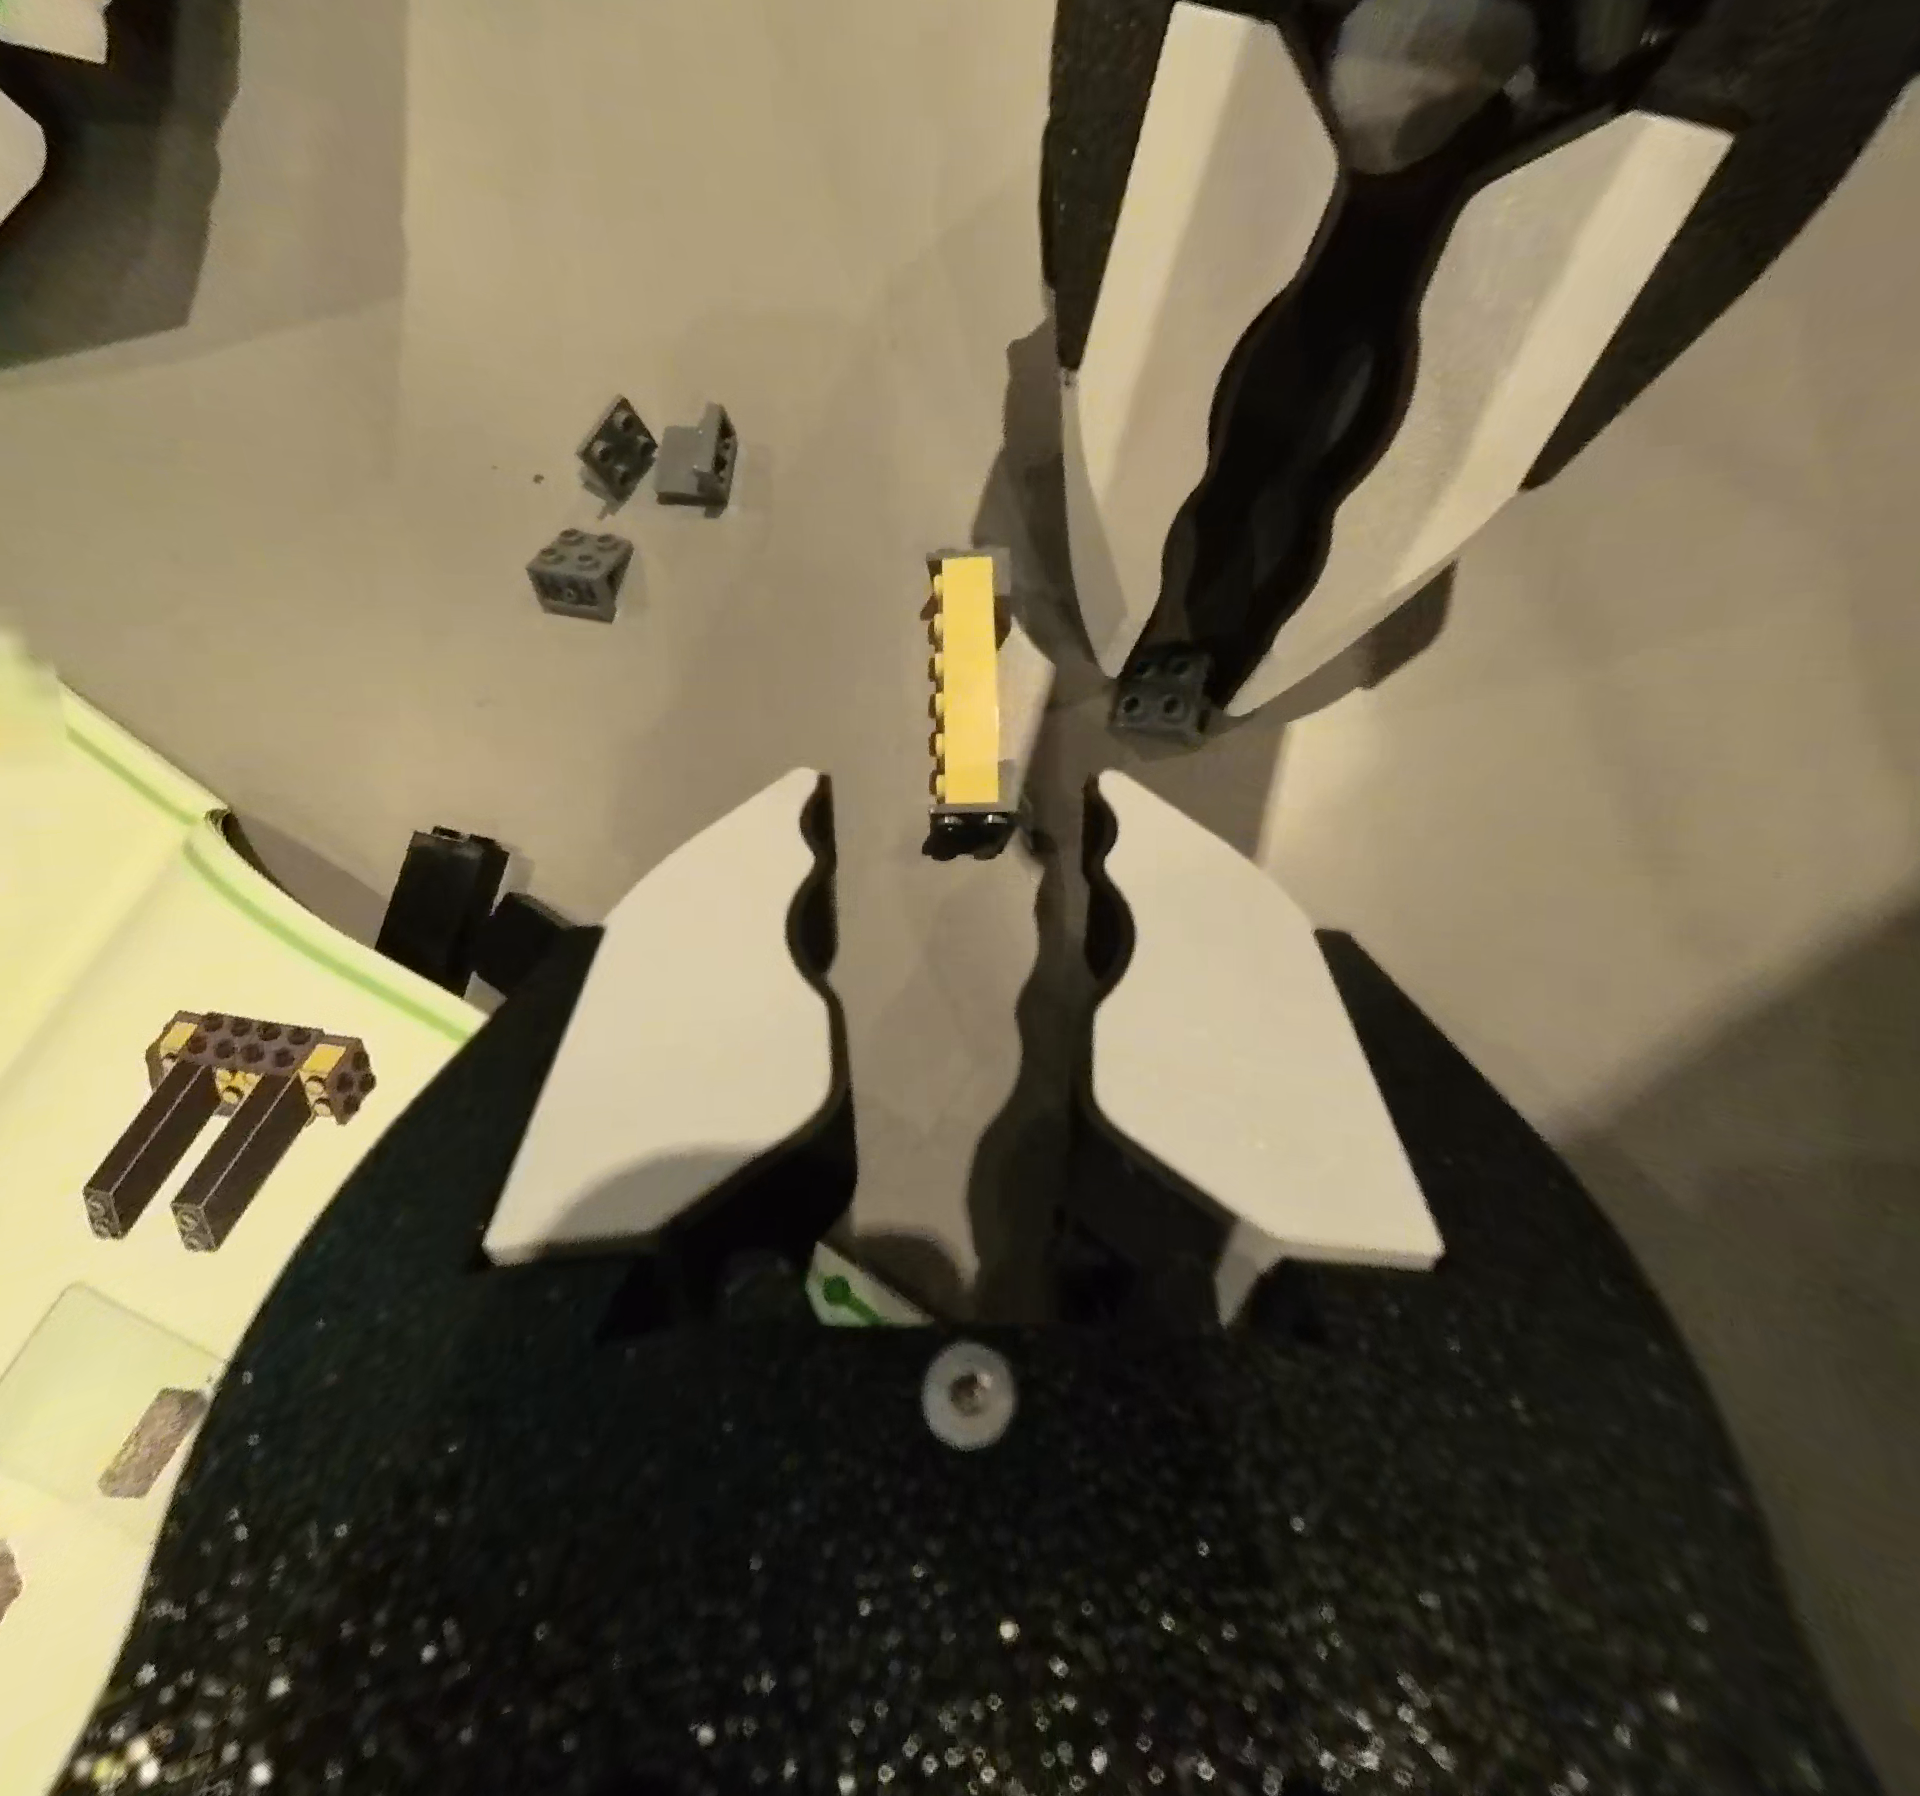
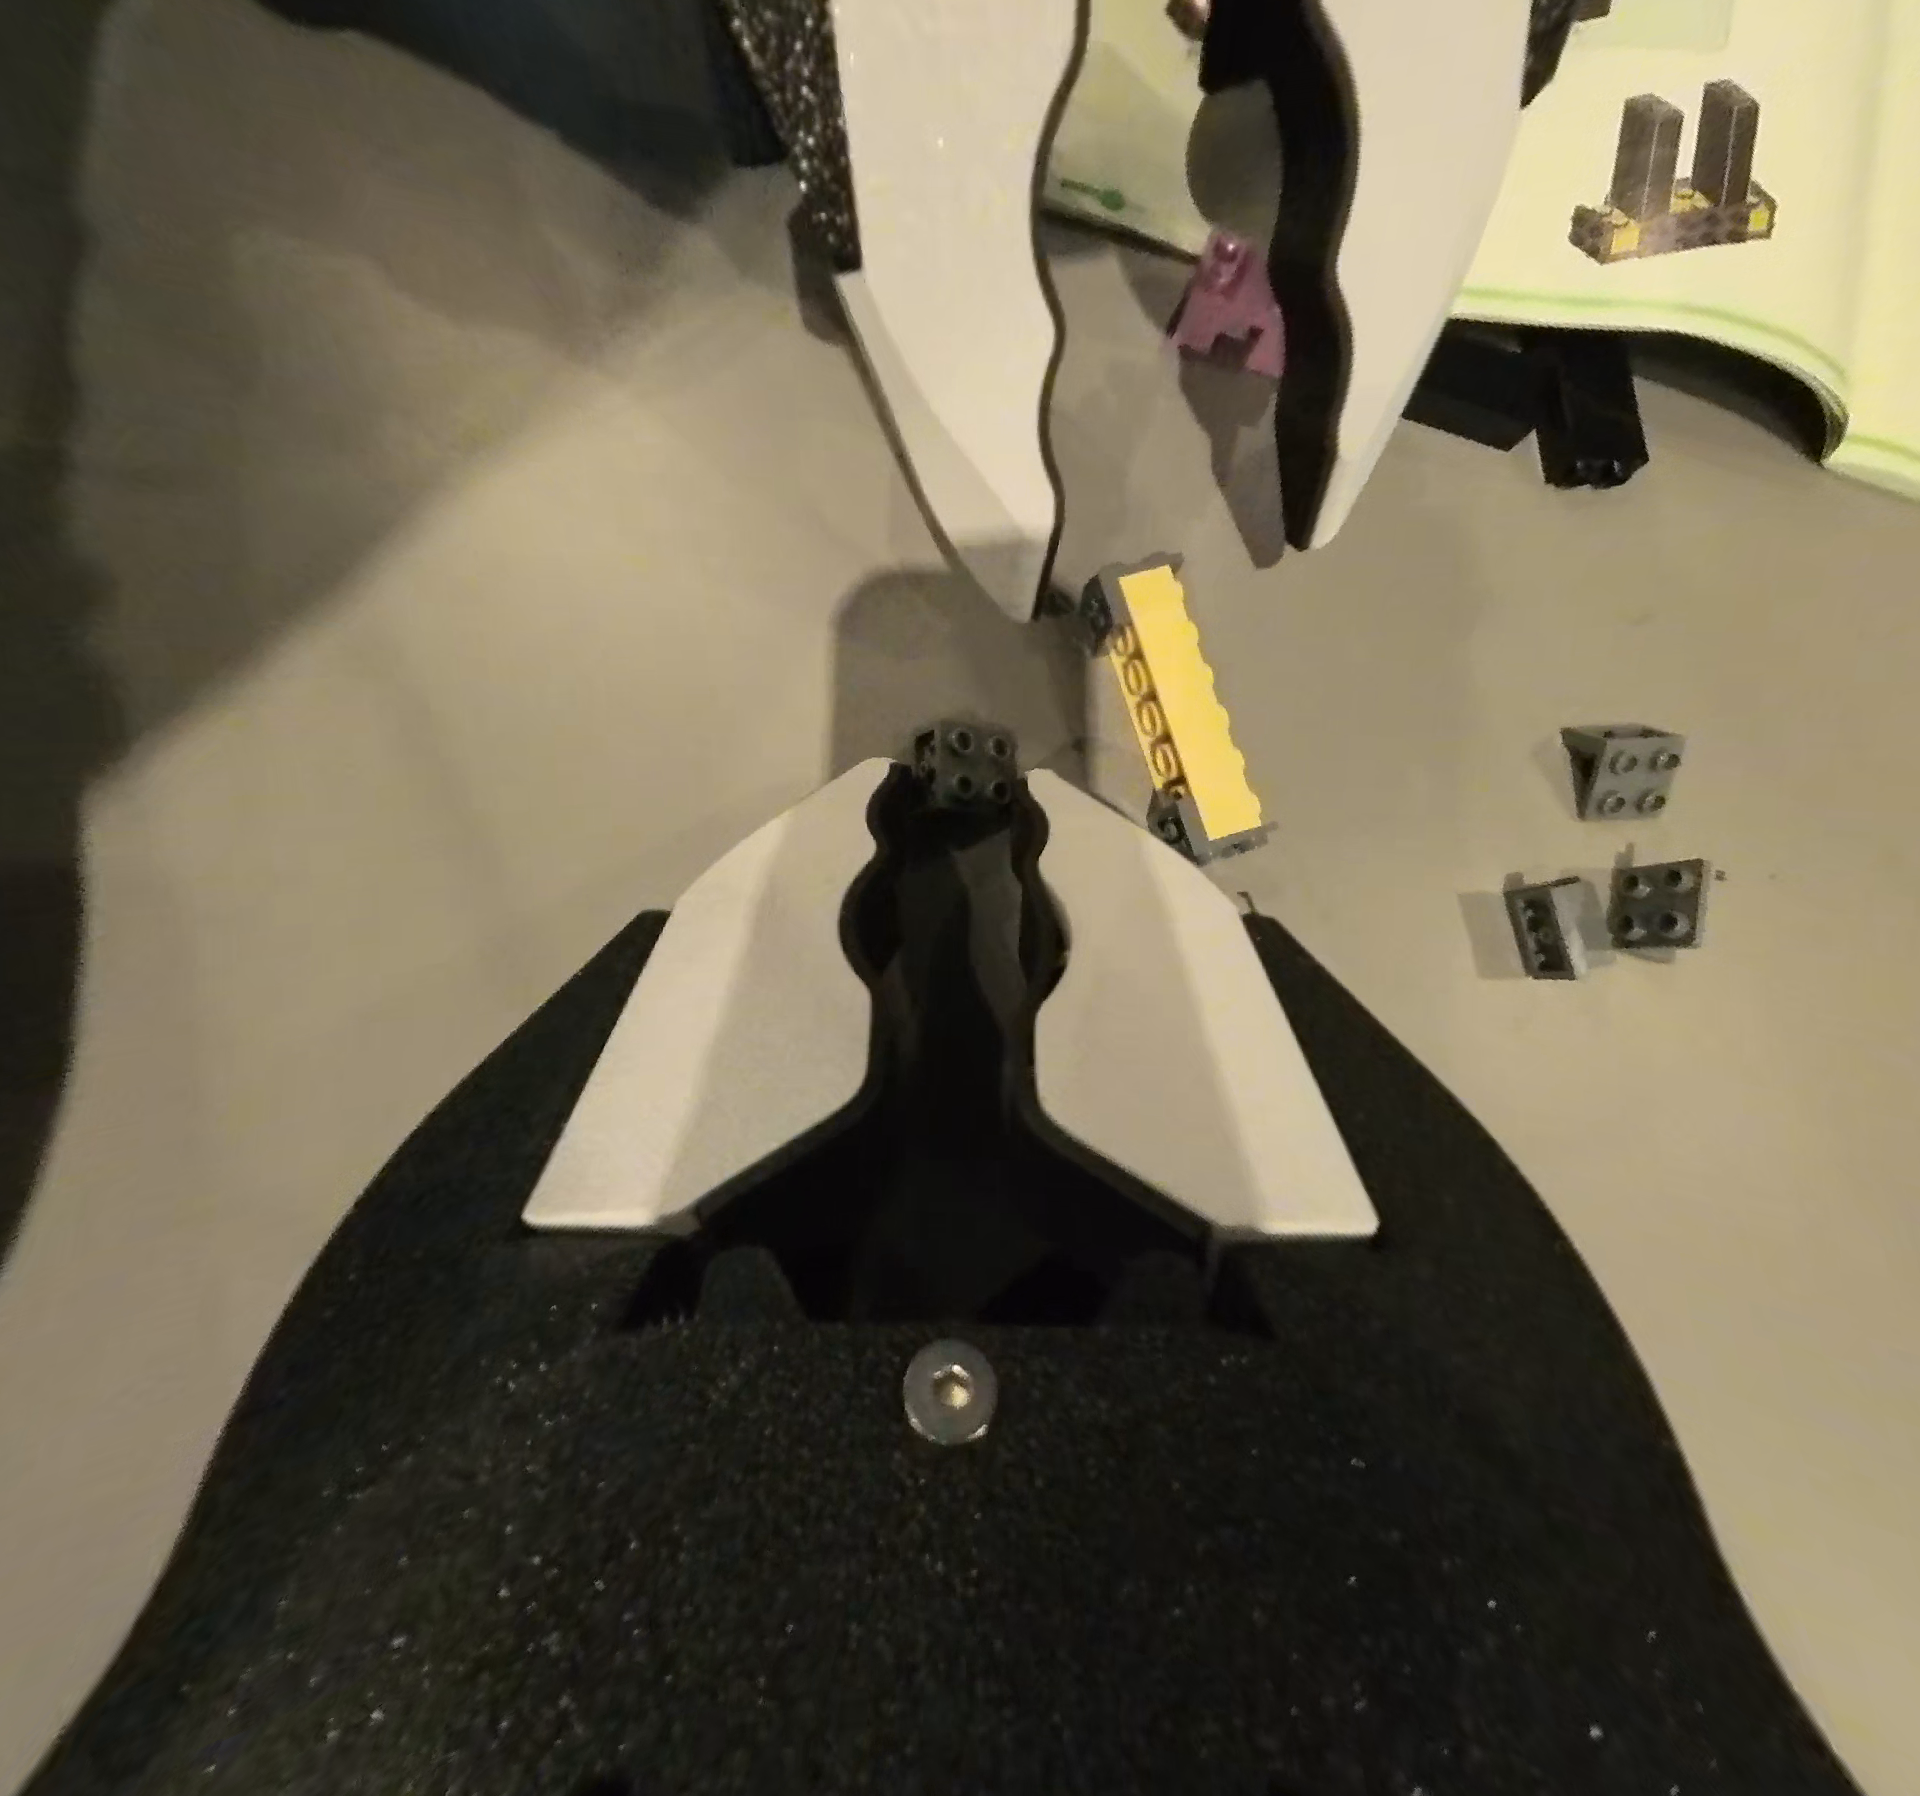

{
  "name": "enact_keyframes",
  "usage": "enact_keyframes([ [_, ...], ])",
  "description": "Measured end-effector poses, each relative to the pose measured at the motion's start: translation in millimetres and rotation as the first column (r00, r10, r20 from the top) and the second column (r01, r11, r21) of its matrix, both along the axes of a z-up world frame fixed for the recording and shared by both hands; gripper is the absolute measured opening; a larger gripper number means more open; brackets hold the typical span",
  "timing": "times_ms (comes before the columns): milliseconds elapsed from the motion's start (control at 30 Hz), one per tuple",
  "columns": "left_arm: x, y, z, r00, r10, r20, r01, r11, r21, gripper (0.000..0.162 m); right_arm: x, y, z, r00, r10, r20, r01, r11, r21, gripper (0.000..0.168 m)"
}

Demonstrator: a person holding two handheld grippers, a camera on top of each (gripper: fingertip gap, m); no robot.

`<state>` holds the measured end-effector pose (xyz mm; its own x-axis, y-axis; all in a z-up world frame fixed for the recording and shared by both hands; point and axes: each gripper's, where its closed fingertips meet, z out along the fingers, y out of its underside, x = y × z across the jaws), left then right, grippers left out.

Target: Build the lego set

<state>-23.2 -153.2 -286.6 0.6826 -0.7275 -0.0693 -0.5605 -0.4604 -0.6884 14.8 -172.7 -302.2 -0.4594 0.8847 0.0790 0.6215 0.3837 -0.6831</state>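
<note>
A long yellow brick assembly (image 1: 971,686) with dark grey pieces at both ends lies on the grey table (image 1: 727,188). My left gripper (image 1: 961,790) is open, with its fingertips either side of the assembly's near end and nothing held. My right gripper (image 1: 1169,697) comes in from the top right, shut on a small dark grey studded brick (image 1: 1162,697) just right of the assembly. In the right wrist view my right gripper (image 2: 966,764) holds that brick (image 2: 961,764), and the assembly (image 2: 1184,707) lies to its right, under the open left gripper (image 2: 1164,572).
Three loose dark grey pieces (image 1: 618,442) (image 1: 696,463) (image 1: 577,572) lie left of the assembly. Black pillar bricks (image 1: 447,894) lie by the open instruction booklet (image 1: 156,1019) at the left. A purple piece (image 2: 1226,312) sits near the booklet (image 2: 1662,136).
</note>
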Motion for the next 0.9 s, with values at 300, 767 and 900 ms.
enact_keyframes([
  [300, -5.2, -2.2, -2.6, 0.997, 0.076, -0.002, -0.076, 0.997, 0.017, 0.039, -5.7, 13.0, 27.2, 0.992, 0.052, -0.118, -0.047, 0.998, 0.047, 0.017],
  [767, -2.1, -1.6, -13.3, 0.999, 0.045, -0.005, -0.044, 0.999, 0.019, 0.023, -28.8, 24.2, 17.7, 0.974, 0.226, -0.026, -0.218, 0.960, 0.174, 0.015],
  [900, 0.9, -1.6, -13.9, 0.999, 0.039, 0.012, -0.039, 0.999, 0.016, 0.018, -28.9, 23.3, 14.2, 0.971, 0.240, 0.002, -0.237, 0.955, 0.179, 0.015],
])
